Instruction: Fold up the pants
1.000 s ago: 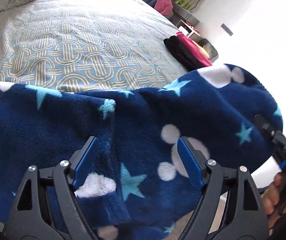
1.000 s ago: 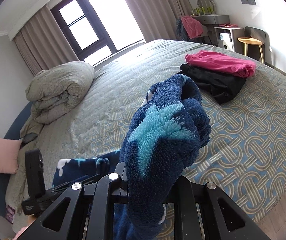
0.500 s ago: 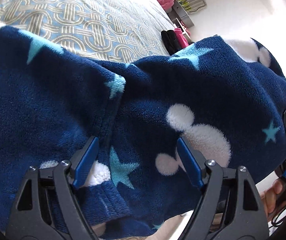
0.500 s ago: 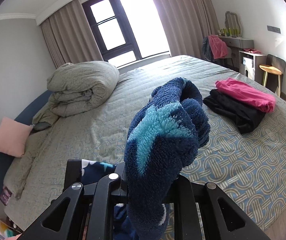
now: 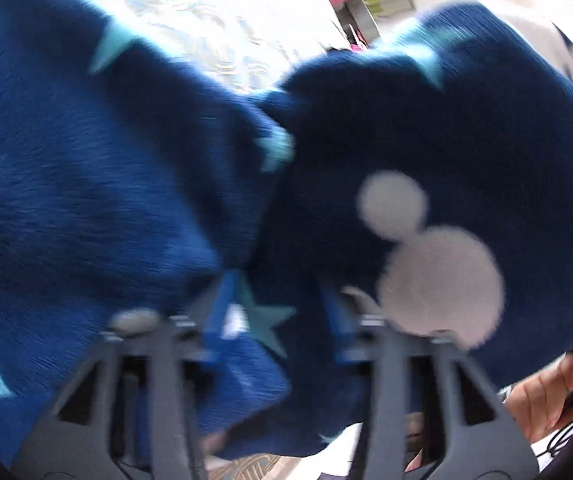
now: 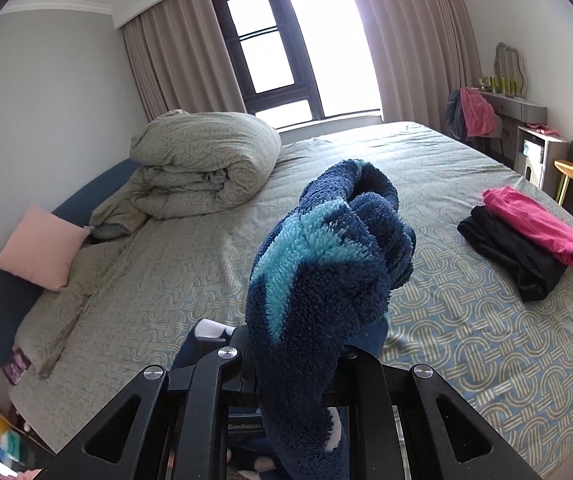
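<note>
Pants [image 5: 406, 152] are now pinched by the left gripper [image 5: 278, 312], whose jaws were spread wide before. The right gripper [image 6: 294, 360] is still clamped on them.

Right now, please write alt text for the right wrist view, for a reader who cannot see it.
The right gripper is shut on dark blue fleece pants with a light blue star, bunched above a patterned bed. Behind lie a rolled duvet, a pink pillow and folded pink clothes on black clothes.

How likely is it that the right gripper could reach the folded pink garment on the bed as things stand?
Probably not yet: the right gripper is shut on the blue fleece pants. The bedspread between it and the pink garment is otherwise bare.
</note>
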`<state>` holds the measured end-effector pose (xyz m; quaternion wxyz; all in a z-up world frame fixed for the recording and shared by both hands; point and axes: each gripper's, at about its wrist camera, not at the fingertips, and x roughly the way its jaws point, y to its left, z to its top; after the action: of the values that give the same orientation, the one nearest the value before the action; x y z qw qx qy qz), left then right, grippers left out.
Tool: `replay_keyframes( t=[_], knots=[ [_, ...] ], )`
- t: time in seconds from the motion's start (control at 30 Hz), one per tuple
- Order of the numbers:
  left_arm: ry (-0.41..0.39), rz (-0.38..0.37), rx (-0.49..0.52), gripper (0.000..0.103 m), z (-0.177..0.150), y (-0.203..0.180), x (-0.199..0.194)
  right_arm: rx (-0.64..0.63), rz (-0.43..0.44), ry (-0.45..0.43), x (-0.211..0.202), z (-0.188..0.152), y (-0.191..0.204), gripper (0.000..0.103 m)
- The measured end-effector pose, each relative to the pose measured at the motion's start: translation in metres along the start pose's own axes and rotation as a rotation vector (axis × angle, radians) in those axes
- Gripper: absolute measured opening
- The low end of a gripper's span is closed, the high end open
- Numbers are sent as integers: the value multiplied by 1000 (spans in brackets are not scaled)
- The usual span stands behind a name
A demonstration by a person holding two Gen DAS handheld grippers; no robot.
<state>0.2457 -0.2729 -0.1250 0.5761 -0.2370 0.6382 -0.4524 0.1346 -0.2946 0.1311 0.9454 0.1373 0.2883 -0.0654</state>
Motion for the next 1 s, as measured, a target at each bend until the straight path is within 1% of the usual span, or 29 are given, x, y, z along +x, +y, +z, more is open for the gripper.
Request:
replay_keyframes(
  t=[0.03, 0.07, 0.1, 0.13, 0.17, 0.23, 0.3, 0.37, 0.4, 0.47, 0.5, 0.53, 0.57, 0.6, 0.63, 0.67, 0.77, 0.8, 0.83, 0.9, 0.93, 0.97, 1.0],
  knots=[
    [0, -22, -36, 15, 1, 7, -2, -4, 7, 0, 1, 0, 4, 16],
    [-2, -42, -58, 12, 1, 11, -4, -11, 11, -2, 0, 0, 7, 16],
    [-8, -57, -71, 12, -1, 13, -8, -22, 15, -5, 0, 0, 12, 16],
    [-23, -49, -67, 12, -3, 12, -14, -34, 21, -9, 0, 2, 17, 16],
    [-37, -30, -51, 12, -7, 10, -19, -45, 29, -8, 2, 3, 24, 16],
    [-78, 36, 11, 12, -15, 0, -35, -67, 47, 2, 7, 4, 36, 16],
    [-105, 73, 44, 13, -24, -5, -54, -94, 61, 17, 14, 4, 51, 16],
    [-133, 121, 71, 18, -34, -8, -81, -133, 59, 32, 22, 2, 67, 16],
    [-163, 158, 92, 22, -39, -9, -98, -162, 52, 39, 25, -1, 76, 16],
    [-244, 274, 115, 45, -51, -8, -134, -239, 28, 58, 36, -10, 99, 16],
    [-309, 357, 121, 50, -57, -6, -157, -283, 10, 71, 44, -15, 112, 16],
    [-351, 412, 124, 55, -61, -4, -171, -317, -5, 82, 51, -21, 123, 16],
    [-395, 472, 128, 55, -64, -2, -187, -353, -13, 99, 61, -28, 135, 16],
    [-427, 522, 124, 55, -67, 1, -201, -383, -7, 119, 72, -36, 147, 16],
    [-448, 550, 111, 55, -69, 5, -213, -405, 14, 145, 86, -45, 157, 16],
    [-464, 563, 95, 55, -67, 11, -224, -416, 39, 175, 99, -53, 165, 16],
    [-503, 580, 49, 55, -82, 30, -254, -405, 135, 310, 143, -78, 180, 20],
    [-508, 587, 37, 55, -78, 34, -255, -389, 167, 361, 157, -87, 181, 24],
    [-509, 594, 24, 55, -78, 36, -254, -376, 198, 426, 172, -101, 183, 29],
    [-504, 607, 12, 55, -80, 47, -259, -362, 218, 520, 192, -122, 183, 37],
    [-503, 614, 14, 55, -83, 51, -262, -356, 216, 552, 198, -132, 182, 39],
    [-501, 622, 18, 55, -84, 52, -262, -359, 215, 544, 196, -138, 181, 39],
    [-499, 626, 20, 55, -82, 53, -263, -369, 218, 520, 191, -138, 180, 44]
  ],
)
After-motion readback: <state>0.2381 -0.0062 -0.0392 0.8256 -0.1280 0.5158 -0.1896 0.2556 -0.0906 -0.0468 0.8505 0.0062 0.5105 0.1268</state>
